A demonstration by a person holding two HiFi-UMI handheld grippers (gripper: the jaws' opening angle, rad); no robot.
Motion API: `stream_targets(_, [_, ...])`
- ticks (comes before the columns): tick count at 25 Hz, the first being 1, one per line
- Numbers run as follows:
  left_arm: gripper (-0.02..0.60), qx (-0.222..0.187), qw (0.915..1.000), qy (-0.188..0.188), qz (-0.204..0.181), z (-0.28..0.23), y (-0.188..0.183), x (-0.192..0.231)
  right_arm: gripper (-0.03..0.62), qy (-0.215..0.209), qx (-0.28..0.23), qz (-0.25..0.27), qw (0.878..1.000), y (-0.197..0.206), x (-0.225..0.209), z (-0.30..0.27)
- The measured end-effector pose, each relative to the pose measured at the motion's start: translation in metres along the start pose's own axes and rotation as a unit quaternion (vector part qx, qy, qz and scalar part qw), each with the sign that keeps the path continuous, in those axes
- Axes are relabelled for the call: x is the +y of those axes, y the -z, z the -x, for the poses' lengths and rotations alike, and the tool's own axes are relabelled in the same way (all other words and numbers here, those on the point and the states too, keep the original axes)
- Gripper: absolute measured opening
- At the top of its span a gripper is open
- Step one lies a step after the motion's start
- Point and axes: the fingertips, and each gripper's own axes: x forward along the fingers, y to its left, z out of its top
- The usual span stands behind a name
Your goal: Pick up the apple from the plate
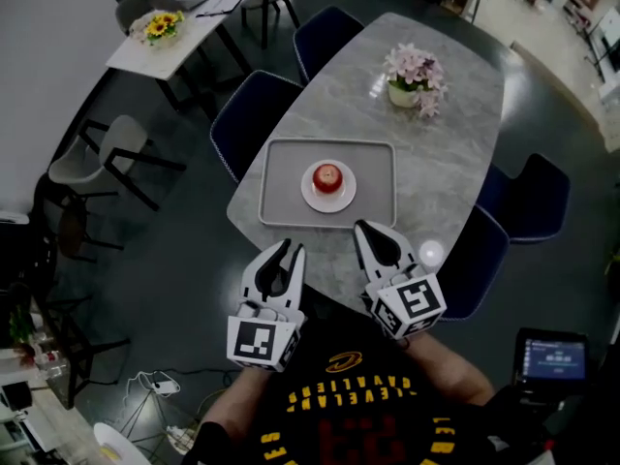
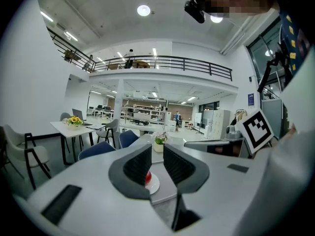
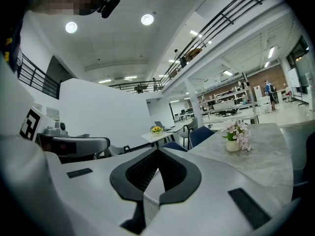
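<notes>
A red apple [image 1: 327,175] sits on a small white plate [image 1: 312,197] in the middle of a grey tray [image 1: 281,177] on the marble table [image 1: 455,153]. Both grippers hover at the table's near edge, short of the tray. My left gripper [image 1: 291,250] is open with nothing between its jaws. In the left gripper view the apple [image 2: 148,178] and plate [image 2: 154,185] show beyond the left gripper [image 2: 157,149], partly hidden by the left jaw. My right gripper [image 1: 373,229] is to the right of it. In the right gripper view the right gripper [image 3: 157,151] has its tips together and holds nothing.
A pot of pink flowers [image 1: 412,77] stands on the far part of the table, behind the tray. Dark blue chairs [image 1: 254,114] stand along the left side and another [image 1: 528,197] on the right. A side table with yellow flowers [image 1: 160,27] is far left.
</notes>
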Motion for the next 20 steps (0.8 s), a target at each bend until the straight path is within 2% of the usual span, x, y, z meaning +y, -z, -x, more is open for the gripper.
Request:
stream_targets(4, [0.077, -0.003, 0.9991, 0.041, 0.009, -0.029, 0.001, 0.024, 0.006, 0.042, 0.000, -0.010, 0.999, 0.000, -0.019, -0.017])
stream_targets(10, [0.072, 0.042, 0.9932, 0.102, 0.037, -0.076, 0.010, 0.066, 0.006, 0.112, 0.014, -0.046, 0.993, 0.012, -0.048, -0.040])
stream_targets(11, [0.007, 0.054, 0.9915, 0.113, 0.037, -0.083, 0.015, 0.073, 0.006, 0.117, 0.016, -0.054, 0.992, 0.016, -0.051, -0.045])
stream_targets(15, [0.000, 0.118, 0.9789, 0.162, 0.041, -0.109, 0.046, 0.095, 0.006, 0.129, 0.038, -0.085, 0.987, 0.036, -0.056, -0.062])
stream_targets(17, [0.000, 0.146, 0.9714, 0.182, 0.047, -0.119, 0.058, 0.101, 0.006, 0.149, 0.059, -0.098, 0.982, 0.050, -0.061, -0.069])
stream_targets(20, [0.000, 0.178, 0.9616, 0.200, 0.063, -0.132, 0.072, 0.108, 0.006, 0.189, 0.061, -0.132, 0.971, 0.066, -0.073, -0.075])
